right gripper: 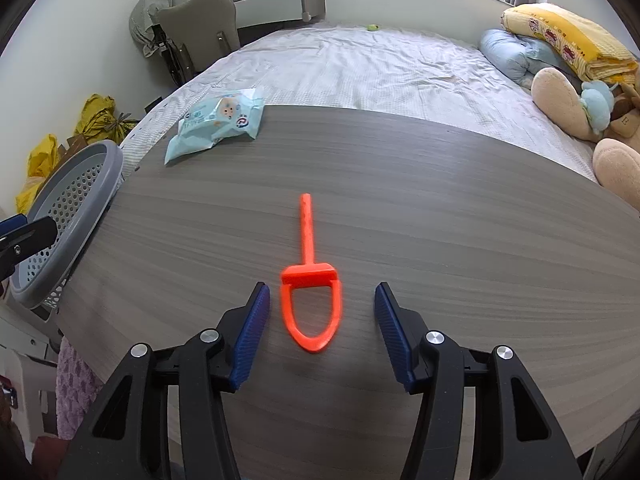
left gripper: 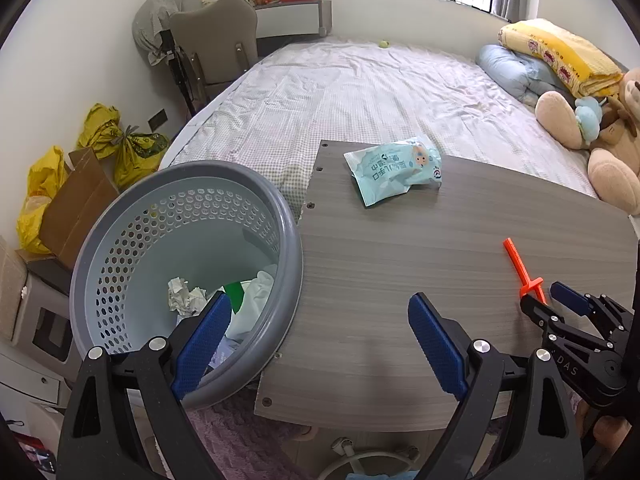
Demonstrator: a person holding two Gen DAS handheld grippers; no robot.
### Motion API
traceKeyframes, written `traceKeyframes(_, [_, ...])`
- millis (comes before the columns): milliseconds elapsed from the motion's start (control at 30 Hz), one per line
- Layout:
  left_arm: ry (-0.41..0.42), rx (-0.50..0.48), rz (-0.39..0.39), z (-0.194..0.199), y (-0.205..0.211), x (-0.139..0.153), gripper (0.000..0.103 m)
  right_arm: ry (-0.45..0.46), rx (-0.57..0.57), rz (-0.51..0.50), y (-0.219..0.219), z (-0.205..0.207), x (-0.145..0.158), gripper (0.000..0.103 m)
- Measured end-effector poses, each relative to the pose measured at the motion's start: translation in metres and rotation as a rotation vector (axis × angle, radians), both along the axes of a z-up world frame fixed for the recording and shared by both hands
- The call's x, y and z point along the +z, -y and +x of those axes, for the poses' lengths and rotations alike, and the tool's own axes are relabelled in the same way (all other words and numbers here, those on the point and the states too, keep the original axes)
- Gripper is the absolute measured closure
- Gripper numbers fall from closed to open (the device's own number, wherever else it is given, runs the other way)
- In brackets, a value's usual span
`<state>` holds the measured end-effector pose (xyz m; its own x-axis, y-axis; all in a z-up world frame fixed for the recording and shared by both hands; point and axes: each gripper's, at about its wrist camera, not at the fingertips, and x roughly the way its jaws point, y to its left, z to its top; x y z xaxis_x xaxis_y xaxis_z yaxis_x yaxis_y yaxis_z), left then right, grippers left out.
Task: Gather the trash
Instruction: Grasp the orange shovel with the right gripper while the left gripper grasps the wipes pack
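I am working over the grey wood-grain tabletop [right gripper: 400, 184] that is lying across the bed [left gripper: 360, 88], with the grey perforated bin [left gripper: 120, 248] tilting against its left edge and already holding crumpled paper and other scraps. As I judge it, I am in the middle of the pick-up step: two pieces are waiting on the board, the pale blue wipes packet [left gripper: 394, 170] near the far edge and the orange plastic tool [right gripper: 310, 280] closer to me. I am pointing my right gripper [right gripper: 320, 332] steeply down at that tool, jaws partly open, its looped end lying between the blue pads [right gripper: 250, 332] but touching neither. Next I am expecting to sink a little, close on the loop, and carry it left to the bin. My left gripper [left gripper: 320, 344] is hanging wide open and empty, straddling the bin's rim and the board's corner.
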<state>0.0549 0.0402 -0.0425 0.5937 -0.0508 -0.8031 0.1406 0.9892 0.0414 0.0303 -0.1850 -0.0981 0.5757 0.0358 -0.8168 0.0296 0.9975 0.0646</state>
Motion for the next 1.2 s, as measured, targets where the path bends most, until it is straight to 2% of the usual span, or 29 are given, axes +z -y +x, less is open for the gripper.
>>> traceKeyframes(33, [0.000,0.002,0.001,0.000,0.000,0.000,0.015,0.000,0.003,-0.003,-0.001,0.001,-0.001,0.055])
traceKeyframes(200, [0.003,0.015,0.007,-0.001,-0.003,0.002,0.015,0.019,0.009,-0.026,-0.002,0.001,-0.001,0.064])
traceKeyframes(267, [0.005,0.020,0.002,-0.001,-0.004,0.002,0.015,0.019,0.015,-0.035,-0.003,0.002,-0.001,0.072])
traceKeyframes(433, [0.006,0.019,0.000,0.000,-0.006,0.003,0.015,0.022,0.029,-0.027,-0.004,0.002,-0.001,0.072])
traceKeyframes(833, [0.041,-0.020,0.011,0.017,0.008,0.009,0.014,0.014,0.013,0.081,0.012,0.002,0.009,0.072])
traceKeyframes(1033, [0.051,-0.090,-0.009,0.040,0.027,0.016,0.013,0.029,-0.001,0.089,0.025,0.003,0.018,0.072])
traceKeyframes(1200, [0.065,-0.162,0.034,0.063,0.044,0.016,0.012,0.046,-0.030,0.106,0.038,0.006,0.023,0.072])
